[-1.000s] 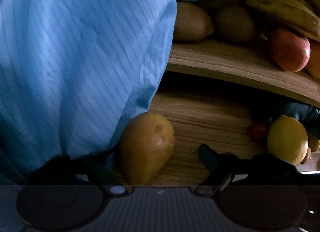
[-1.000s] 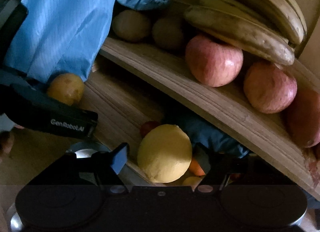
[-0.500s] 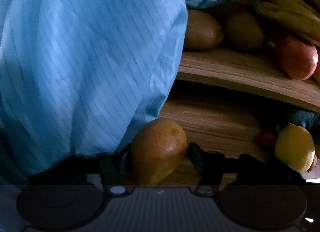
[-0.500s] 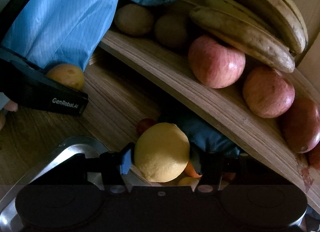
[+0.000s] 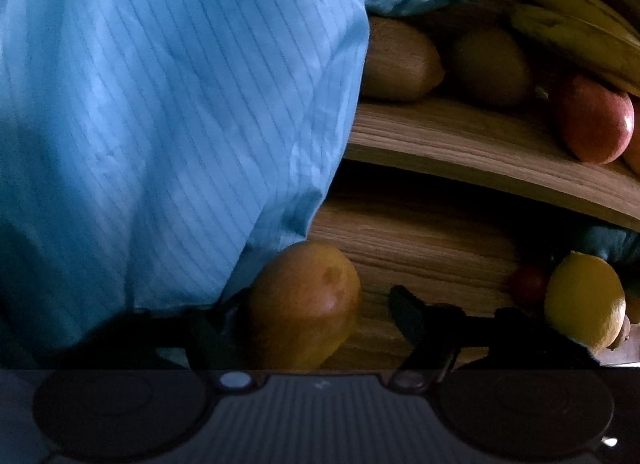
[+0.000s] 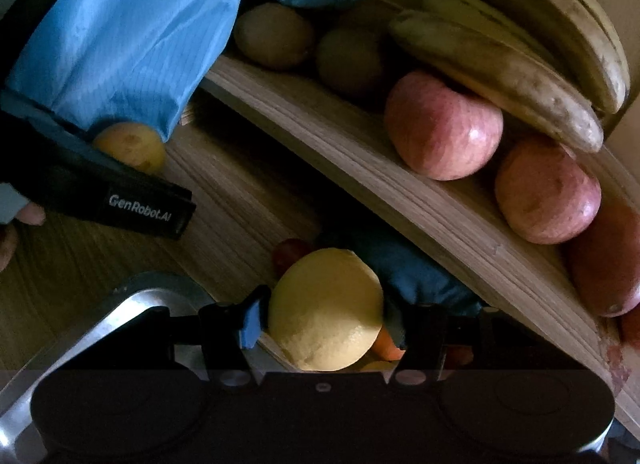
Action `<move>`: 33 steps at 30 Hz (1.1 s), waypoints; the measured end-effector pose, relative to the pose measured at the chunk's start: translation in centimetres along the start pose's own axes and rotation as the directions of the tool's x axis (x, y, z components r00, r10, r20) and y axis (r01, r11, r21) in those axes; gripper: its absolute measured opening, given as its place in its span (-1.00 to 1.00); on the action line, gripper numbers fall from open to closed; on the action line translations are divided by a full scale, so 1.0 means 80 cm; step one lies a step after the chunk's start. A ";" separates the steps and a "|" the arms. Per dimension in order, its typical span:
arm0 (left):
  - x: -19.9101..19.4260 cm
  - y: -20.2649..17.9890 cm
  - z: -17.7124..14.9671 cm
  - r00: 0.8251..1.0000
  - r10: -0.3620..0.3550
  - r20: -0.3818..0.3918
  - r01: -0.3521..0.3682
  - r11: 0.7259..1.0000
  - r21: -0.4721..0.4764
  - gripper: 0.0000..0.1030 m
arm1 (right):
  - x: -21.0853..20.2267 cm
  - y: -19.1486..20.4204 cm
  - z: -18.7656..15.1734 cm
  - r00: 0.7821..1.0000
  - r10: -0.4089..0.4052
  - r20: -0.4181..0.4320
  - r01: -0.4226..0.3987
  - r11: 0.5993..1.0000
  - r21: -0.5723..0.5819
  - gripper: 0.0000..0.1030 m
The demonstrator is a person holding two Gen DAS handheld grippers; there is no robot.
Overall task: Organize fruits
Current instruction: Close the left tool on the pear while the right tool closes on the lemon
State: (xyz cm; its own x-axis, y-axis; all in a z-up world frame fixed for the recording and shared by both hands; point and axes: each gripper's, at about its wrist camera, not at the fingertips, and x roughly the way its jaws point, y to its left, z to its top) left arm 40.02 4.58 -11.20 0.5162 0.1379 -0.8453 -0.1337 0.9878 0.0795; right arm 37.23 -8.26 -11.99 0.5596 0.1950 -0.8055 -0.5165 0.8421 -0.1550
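Note:
A brown-yellow pear [image 5: 304, 304] lies on the lower wooden shelf board [image 5: 432, 260], between the fingers of my left gripper [image 5: 316, 316]. Those jaws are opening: the right finger [image 5: 406, 310] stands clear of the pear, and the left one sits in shadow close beside it. The right wrist view shows the same pear [image 6: 132, 144] behind the left gripper's black body [image 6: 148, 212]. My right gripper [image 6: 322, 320] is shut on a yellow lemon [image 6: 326, 308], with both pads against its sides. The lemon [image 5: 584, 300] also shows at the right of the left wrist view.
The upper shelf board [image 6: 360, 168] carries two brown fruits [image 6: 272, 40], red apples [image 6: 444, 128] and bananas [image 6: 520, 52]. A person's blue sleeve [image 5: 160, 124] fills the left. A metal tray [image 6: 120, 304] lies low at the left. A small red fruit [image 6: 290, 252] and dark blue cloth [image 6: 420, 284] sit behind the lemon.
The left jaws narrowed around the pear half a second ago and have since widened again. The right jaws closed in from beside the lemon until both pads touch it.

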 end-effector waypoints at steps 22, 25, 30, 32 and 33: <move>-0.030 0.017 -0.030 0.997 -0.076 -0.004 0.076 0.995 -0.065 0.13 | -0.037 0.011 -0.008 0.996 -0.025 0.081 0.028 0.999 -0.038 0.14; -0.034 0.023 -0.031 0.996 -0.091 0.006 0.091 0.994 -0.065 0.13 | -0.043 0.005 -0.010 0.996 -0.027 0.082 0.029 0.999 -0.025 0.14; -0.058 0.021 -0.040 0.991 -0.127 0.038 0.129 0.990 -0.049 0.13 | -0.068 0.005 -0.023 0.995 -0.021 0.098 0.021 1.000 0.002 0.14; -0.075 0.019 -0.042 0.989 -0.139 0.042 0.140 0.989 -0.035 0.13 | -0.076 0.005 -0.030 0.995 -0.013 0.102 0.012 1.000 0.011 0.14; -0.079 0.018 -0.044 0.988 -0.147 0.045 0.148 0.989 -0.030 0.13 | -0.081 0.005 -0.033 0.995 -0.009 0.103 0.008 1.000 0.016 0.14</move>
State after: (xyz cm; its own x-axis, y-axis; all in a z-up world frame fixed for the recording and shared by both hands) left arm 33.56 4.91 -7.58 0.5676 -0.0055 -0.8233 -0.0809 0.9948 -0.0624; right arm 31.64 -10.52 -8.34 0.6279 0.2379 -0.7410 -0.5021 0.8513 -0.1521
